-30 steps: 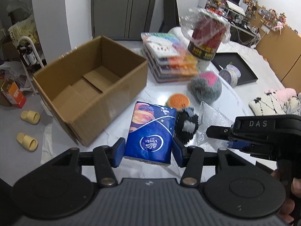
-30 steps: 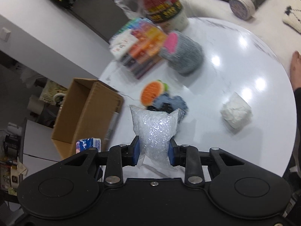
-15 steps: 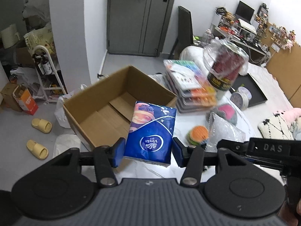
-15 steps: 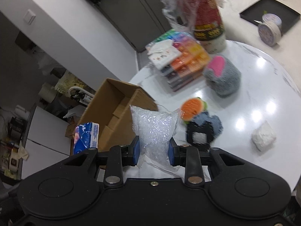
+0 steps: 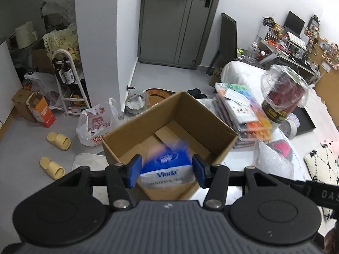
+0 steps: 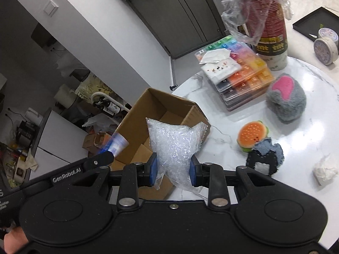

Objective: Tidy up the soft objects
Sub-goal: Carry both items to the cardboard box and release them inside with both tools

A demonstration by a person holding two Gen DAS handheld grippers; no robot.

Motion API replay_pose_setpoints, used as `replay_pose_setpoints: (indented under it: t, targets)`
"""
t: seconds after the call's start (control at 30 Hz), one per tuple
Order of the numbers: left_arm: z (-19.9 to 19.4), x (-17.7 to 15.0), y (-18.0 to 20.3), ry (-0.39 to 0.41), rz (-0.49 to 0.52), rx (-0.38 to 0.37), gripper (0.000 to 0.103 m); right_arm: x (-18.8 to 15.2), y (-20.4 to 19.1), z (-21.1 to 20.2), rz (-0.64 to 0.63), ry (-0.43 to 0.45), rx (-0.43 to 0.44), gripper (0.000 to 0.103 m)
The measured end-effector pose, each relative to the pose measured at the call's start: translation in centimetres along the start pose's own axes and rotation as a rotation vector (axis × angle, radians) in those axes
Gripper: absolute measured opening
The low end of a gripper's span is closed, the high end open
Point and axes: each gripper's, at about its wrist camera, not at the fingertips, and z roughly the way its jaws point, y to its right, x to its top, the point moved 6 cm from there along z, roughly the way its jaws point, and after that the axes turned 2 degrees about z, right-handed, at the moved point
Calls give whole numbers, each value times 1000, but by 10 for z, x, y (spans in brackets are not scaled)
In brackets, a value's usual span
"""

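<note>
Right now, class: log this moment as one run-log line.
left gripper: shut on Vinda tissue pack | right gripper: shut on bubble-wrap bag | both over open cardboard box

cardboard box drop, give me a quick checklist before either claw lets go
1. Left claw gripping the tissue pack: cannot tell; the pack is blurred and tipped forward, and a slight gap shows at the pads.
2. Tissue pack over the cardboard box opening: ok.
3. Right claw clamped on the bubble wrap bag: ok.
4. Bubble wrap bag over the opening: cannot tell; it lines up with the box's near corner.
5. Box floor free: ok, only flaps show.
6. Claws clear of each other: ok, the left finger sits to the side of the bag.
</note>
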Motion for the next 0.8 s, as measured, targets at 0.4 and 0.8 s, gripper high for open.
replay_pose_setpoints:
  t: [0.4, 0.8]
  targets:
    - [37, 6, -26, -74, -74, 4, 28, 7, -13, 26, 1, -30, 20, 29]
    - [15, -1, -49, -69, -129, 28, 44, 12, -46, 56, -32, -75, 49, 29]
